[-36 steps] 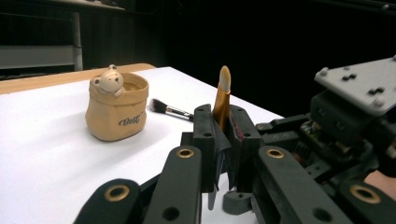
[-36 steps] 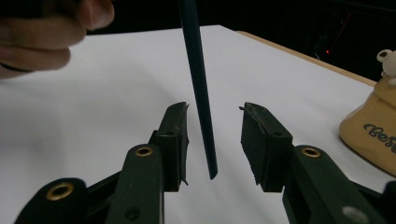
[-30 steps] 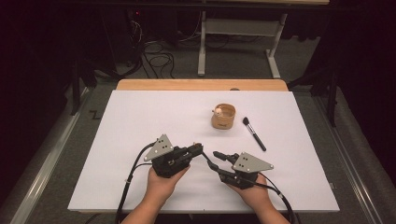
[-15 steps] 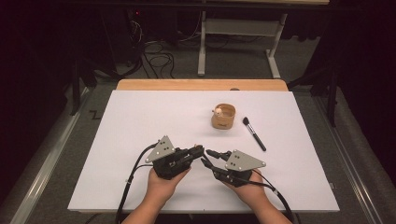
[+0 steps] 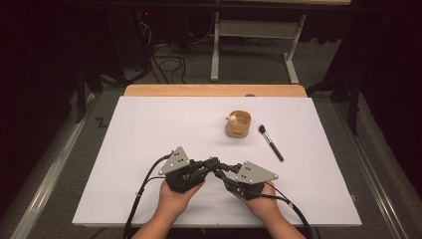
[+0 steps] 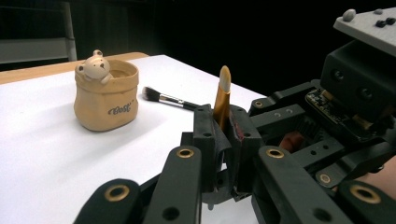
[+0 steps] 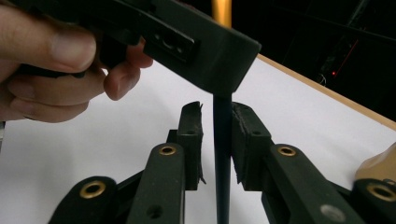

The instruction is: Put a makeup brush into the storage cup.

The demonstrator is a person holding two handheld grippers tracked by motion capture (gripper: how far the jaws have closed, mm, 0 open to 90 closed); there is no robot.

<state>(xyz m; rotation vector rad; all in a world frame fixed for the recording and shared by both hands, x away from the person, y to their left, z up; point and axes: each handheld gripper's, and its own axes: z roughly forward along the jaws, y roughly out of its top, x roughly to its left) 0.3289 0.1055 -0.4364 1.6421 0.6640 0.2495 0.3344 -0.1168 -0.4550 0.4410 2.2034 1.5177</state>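
My left gripper (image 6: 223,119) is shut on a slim tool (image 6: 223,88), orange at the top and black below, held upright near the table's front middle (image 5: 213,159). My right gripper (image 7: 217,112) sits just beside and under the left one (image 5: 220,167). Its jaws have just been closing around the tool's black handle (image 7: 222,154). The handle stands between the pads; one pad is close against it and a narrow gap shows at the other. A person's hand holds each gripper.
A tan pot with a small bear on its rim (image 5: 238,124) (image 6: 106,95) stands at the back right of the white table (image 5: 149,134). A black makeup brush (image 5: 270,142) (image 6: 168,98) lies just right of it. A wooden strip (image 5: 174,90) runs along the far edge.
My right gripper has edged left toward the left gripper and its jaws have narrowed around the tool's handle. The left gripper has stayed still with the tool in it.
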